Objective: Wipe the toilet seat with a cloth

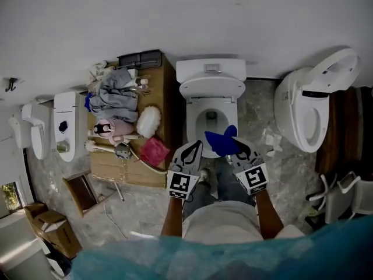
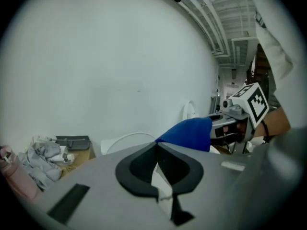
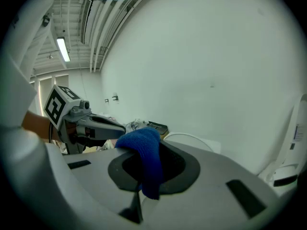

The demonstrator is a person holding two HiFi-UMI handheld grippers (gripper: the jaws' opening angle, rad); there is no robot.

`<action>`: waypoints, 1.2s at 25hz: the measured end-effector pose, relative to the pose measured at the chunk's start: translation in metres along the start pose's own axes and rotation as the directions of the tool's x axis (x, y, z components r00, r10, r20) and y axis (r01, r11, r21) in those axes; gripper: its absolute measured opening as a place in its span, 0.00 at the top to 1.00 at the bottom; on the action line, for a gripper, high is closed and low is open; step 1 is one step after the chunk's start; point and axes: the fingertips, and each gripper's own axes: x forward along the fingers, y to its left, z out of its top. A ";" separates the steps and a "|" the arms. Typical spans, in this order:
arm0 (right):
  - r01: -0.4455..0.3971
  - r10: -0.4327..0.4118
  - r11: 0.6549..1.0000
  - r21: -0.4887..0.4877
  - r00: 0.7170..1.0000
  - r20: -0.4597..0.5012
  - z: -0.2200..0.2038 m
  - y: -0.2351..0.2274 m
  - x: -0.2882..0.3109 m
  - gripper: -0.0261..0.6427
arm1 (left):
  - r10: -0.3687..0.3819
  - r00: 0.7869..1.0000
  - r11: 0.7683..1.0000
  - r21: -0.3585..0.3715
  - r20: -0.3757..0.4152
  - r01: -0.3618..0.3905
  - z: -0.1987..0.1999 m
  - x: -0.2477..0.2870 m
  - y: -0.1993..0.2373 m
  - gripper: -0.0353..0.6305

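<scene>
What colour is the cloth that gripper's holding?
The cloth is deep blue, clearest in the right gripper view.

Plain white wall [image 1: 175,16] running across the top, grey marbled floor [image 1: 145,209] spreading below, cluttered wooden cabinet [image 1: 167,92] standing against it, strip light [image 3: 62,49] glowing overhead, cardboard box [image 1: 55,232] sitting bottom left.

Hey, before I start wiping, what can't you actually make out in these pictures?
Front of the toilet seat: head view, covered by the blue cloth, left claw and right claw.
Right claw's tips: right gripper view, the cloth drapes over them.
Most of the seat: both gripper views, blocked by each claw's grey body.
Items on the wooden cabinet: head view, too small to name.
</scene>
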 end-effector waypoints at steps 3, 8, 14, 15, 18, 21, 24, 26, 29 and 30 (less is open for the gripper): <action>-0.040 0.041 0.999 0.013 0.999 -0.035 -0.020 -0.013 0.020 0.93 | 0.022 0.999 1.000 -0.022 -0.041 -0.023 -0.019 0.020 0.007 0.93; -0.080 0.083 0.996 0.041 0.993 -0.085 -0.054 -0.034 0.049 0.93 | 0.036 0.994 0.998 -0.048 -0.100 -0.041 -0.052 0.052 0.015 0.93; -0.134 0.141 0.990 0.052 0.979 -0.149 -0.098 -0.041 0.081 0.93 | 0.070 0.985 0.991 -0.101 -0.156 -0.086 -0.099 0.076 0.029 0.93; -0.141 0.147 0.989 0.053 0.976 -0.159 -0.106 -0.042 0.085 0.93 | 0.078 0.984 0.989 -0.113 -0.163 -0.097 -0.107 0.079 0.032 0.93; -0.153 0.161 0.986 0.059 0.968 -0.192 -0.131 -0.040 0.095 0.93 | 0.095 0.978 0.981 -0.148 -0.185 -0.123 -0.132 0.084 0.036 0.93; -0.158 0.170 0.985 0.071 0.961 -0.218 -0.152 -0.036 0.104 0.93 | 0.100 0.974 0.975 -0.172 -0.205 -0.137 -0.153 0.087 0.040 0.93; -0.164 0.178 0.984 0.077 0.954 -0.240 -0.172 -0.029 0.114 0.93 | 0.101 0.970 0.971 -0.189 -0.221 -0.144 -0.175 0.088 0.045 0.93; -0.168 0.183 0.983 0.077 0.949 -0.255 -0.186 -0.022 0.122 0.93 | 0.098 0.968 0.969 -0.199 -0.231 -0.146 -0.190 0.089 0.048 0.93; -0.168 0.182 0.983 0.075 0.944 -0.276 -0.206 -0.014 0.136 0.93 | 0.097 0.965 0.965 -0.216 -0.245 -0.152 -0.213 0.090 0.057 0.93; -0.164 0.179 0.984 0.076 0.942 -0.283 -0.212 -0.013 0.142 0.93 | 0.096 0.964 0.962 -0.223 -0.249 -0.154 -0.221 0.091 0.059 0.93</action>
